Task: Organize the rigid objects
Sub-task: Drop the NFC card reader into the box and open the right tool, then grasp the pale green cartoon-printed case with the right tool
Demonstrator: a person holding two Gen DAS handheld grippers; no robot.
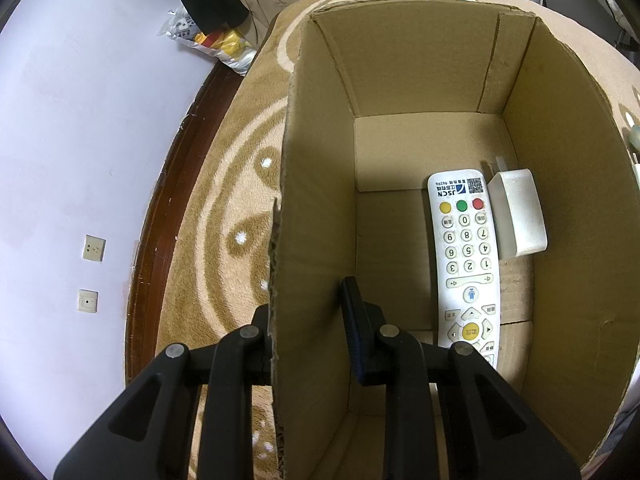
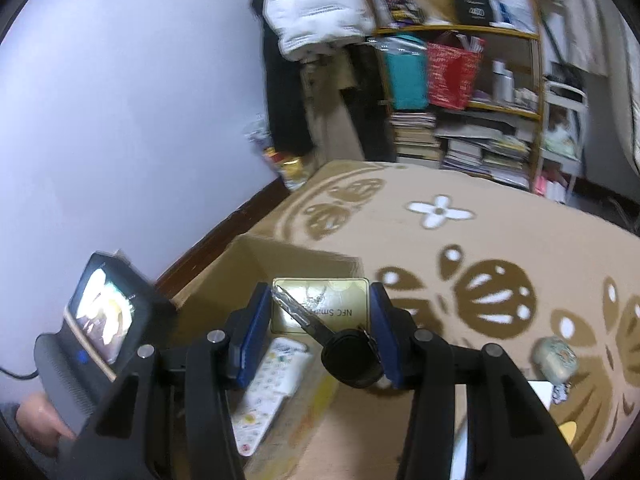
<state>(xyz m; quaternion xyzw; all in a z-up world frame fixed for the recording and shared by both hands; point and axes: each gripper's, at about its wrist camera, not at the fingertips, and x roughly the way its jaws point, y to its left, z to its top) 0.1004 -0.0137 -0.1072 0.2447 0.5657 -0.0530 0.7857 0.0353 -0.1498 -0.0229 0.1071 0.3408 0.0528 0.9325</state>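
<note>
An open cardboard box (image 1: 316, 208) sits on the patterned rug. A white remote (image 1: 466, 256) and a white rectangular block (image 1: 518, 214) lie on its floor. My left gripper (image 1: 308, 316) straddles the box's left wall, one finger outside and one inside, closed on the wall. In the right wrist view my right gripper (image 2: 318, 320) is shut on a gold NFC card (image 2: 340, 304) with a black-headed key (image 2: 344, 350) attached, held above the box (image 2: 224, 292). The remote (image 2: 268, 384) shows below it.
A beige rug with brown flower patterns (image 2: 492, 292) covers the floor. A small round tin (image 2: 556, 358) lies on it at the right. The left gripper's screen (image 2: 104, 320) is at the left. A shelf with books and bags (image 2: 460, 120) stands at the back.
</note>
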